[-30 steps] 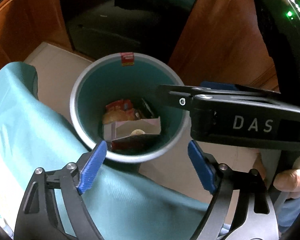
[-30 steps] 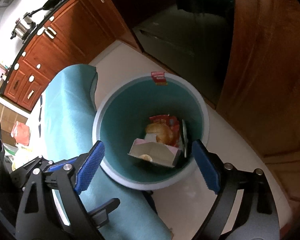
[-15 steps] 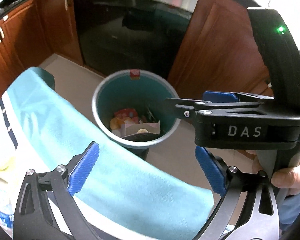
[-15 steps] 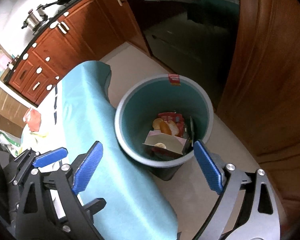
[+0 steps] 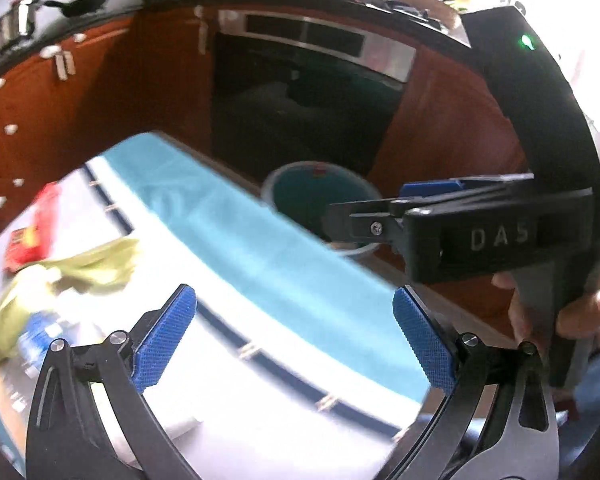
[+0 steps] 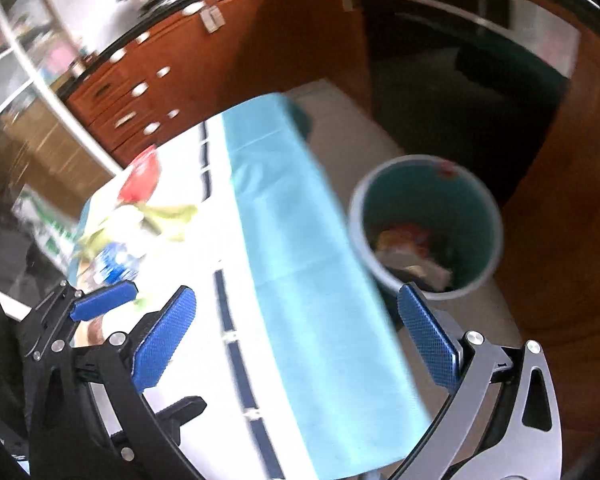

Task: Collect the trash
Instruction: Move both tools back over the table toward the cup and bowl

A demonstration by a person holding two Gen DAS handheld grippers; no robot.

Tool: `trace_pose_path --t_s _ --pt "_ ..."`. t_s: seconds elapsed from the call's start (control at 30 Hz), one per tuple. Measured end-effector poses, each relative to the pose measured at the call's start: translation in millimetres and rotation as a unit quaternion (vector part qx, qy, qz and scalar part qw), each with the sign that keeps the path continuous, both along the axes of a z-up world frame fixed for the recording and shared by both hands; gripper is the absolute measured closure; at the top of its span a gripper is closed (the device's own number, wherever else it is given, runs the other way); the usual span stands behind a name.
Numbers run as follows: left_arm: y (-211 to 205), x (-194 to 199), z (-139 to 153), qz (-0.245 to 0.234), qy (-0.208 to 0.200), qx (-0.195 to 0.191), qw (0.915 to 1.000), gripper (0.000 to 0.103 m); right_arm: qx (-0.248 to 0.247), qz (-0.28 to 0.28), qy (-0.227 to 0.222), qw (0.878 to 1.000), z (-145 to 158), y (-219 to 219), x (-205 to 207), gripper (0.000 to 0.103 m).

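Trash left to collect lies on the table [image 6: 260,360], ahead and to the left of both tongs; both the left gripper [image 5: 296,340] and the right gripper [image 6: 296,340] are spread wide and hold nothing; nearest the left gripper's tips is bare white cloth with a dark stripe, then a teal cloth [image 5: 260,240] draped over the table's far edge; off to the left sits a blurred blue-and-white wrapper [image 6: 116,260], beyond it a crumpled yellow-green wrapper [image 5: 88,264] and, farther still, a red packet [image 5: 32,236]; all three look light, thin and crinkly, likely slippery and easily pushed aside, so a pinch on a raised fold or a free edge seems the best hold, and a firm one will not hurt them; past the table's edge, ahead and to the right, stands the teal bin [image 6: 428,224] on the floor, with scraps already lying at its bottom.
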State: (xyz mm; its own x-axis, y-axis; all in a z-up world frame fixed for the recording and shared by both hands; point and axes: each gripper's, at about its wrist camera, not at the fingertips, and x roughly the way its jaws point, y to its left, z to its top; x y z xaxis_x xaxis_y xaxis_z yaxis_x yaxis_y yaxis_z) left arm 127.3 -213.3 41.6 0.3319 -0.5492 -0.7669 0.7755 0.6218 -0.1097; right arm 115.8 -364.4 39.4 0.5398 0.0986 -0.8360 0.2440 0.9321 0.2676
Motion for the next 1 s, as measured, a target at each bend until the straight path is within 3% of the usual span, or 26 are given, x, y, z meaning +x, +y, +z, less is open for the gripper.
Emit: trace_pose_path --t_s 0.2,0.5,0.7,0.77,1.0 --pt "80.5 9.7 -3.7 0.072 -0.007 0.016 0.9973 0.004 0.006 0.062 0.025 0.998 -14.2 67.9 22.7 0.006" --pt "202.2 36.1 -27.1 0.196 0.017 0.020 0.9803 0.004 -0.005 0.124 0.087 0.988 -44.6 158.3 47.3 0.006" --pt "227.1 48.0 -52.7 0.229 0.030 0.043 0.9720 0.004 -0.027 0.135 0.110 0.984 -61.4 198.2 69.9 0.006" --pt "231.1 48.8 -61.5 0.229 0.035 0.046 0.9718 0.004 -0.055 0.133 0.120 0.982 -70.0 206.1 75.6 0.006" --pt "228.3 46.2 -86.6 0.213 0.050 0.059 0.9739 0.004 -0.043 0.114 0.146 0.982 -87.1 193.1 70.8 0.006"
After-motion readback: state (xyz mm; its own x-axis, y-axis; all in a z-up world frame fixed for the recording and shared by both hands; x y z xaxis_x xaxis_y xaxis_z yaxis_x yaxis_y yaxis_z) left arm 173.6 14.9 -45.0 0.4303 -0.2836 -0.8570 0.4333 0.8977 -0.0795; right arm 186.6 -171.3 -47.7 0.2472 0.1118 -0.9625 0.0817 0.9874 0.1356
